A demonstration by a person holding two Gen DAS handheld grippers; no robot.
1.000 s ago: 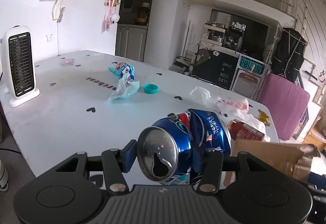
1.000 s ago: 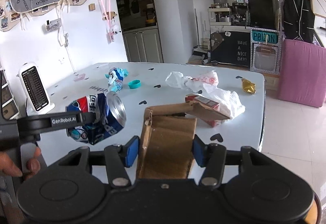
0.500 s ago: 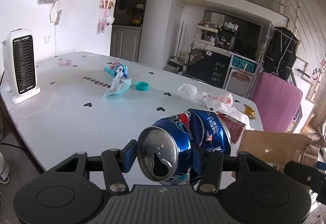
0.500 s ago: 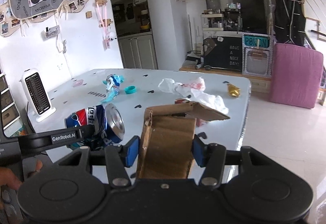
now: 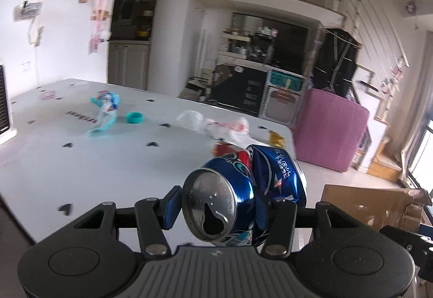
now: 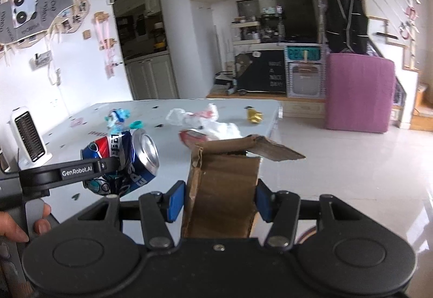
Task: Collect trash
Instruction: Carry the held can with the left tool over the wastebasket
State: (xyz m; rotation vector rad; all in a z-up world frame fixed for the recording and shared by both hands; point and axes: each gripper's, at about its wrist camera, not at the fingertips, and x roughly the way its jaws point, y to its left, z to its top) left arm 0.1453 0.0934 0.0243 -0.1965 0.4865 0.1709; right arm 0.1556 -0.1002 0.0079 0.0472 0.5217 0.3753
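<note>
the left gripper (image 5: 216, 210) is clamped on a crushed blue pepsi can (image 5: 243, 195), its blue pads pressed into the dented sides. the can lies sideways between the fingers with its silver top and open mouth turned toward the camera; white chinese characters run down the blue side, too warped to read. in the right wrist view the same can (image 6: 121, 160) hangs at the near left, above the table edge, and the black finger in front of it carries the words "genrobot.ai".

the right gripper (image 6: 219, 202) is closed on a torn brown cardboard box (image 6: 224, 189), held upright between its pads with one flap bent out to the right. from the left wrist view the cardboard (image 5: 370, 206) shows at the near right, beside the can but apart from it.

more trash lies on the white table (image 5: 67, 162), which is printed with small black hearts and a dark word too blurred to read. at the far left sits a crumpled blue and white wrapper (image 5: 104, 112), with a teal bottle cap (image 5: 134, 117) just to its right. further right is a crumpled white plastic bag (image 5: 216, 127) with pink print, a red packet (image 5: 224, 149) just near of it, and a small gold foil piece (image 5: 276, 138) close to the far right table edge.

a white heater (image 6: 27, 135) stands at the table's left. on the far side of the room a black board (image 6: 273, 76) reads "have a nice day!", blurred.
</note>
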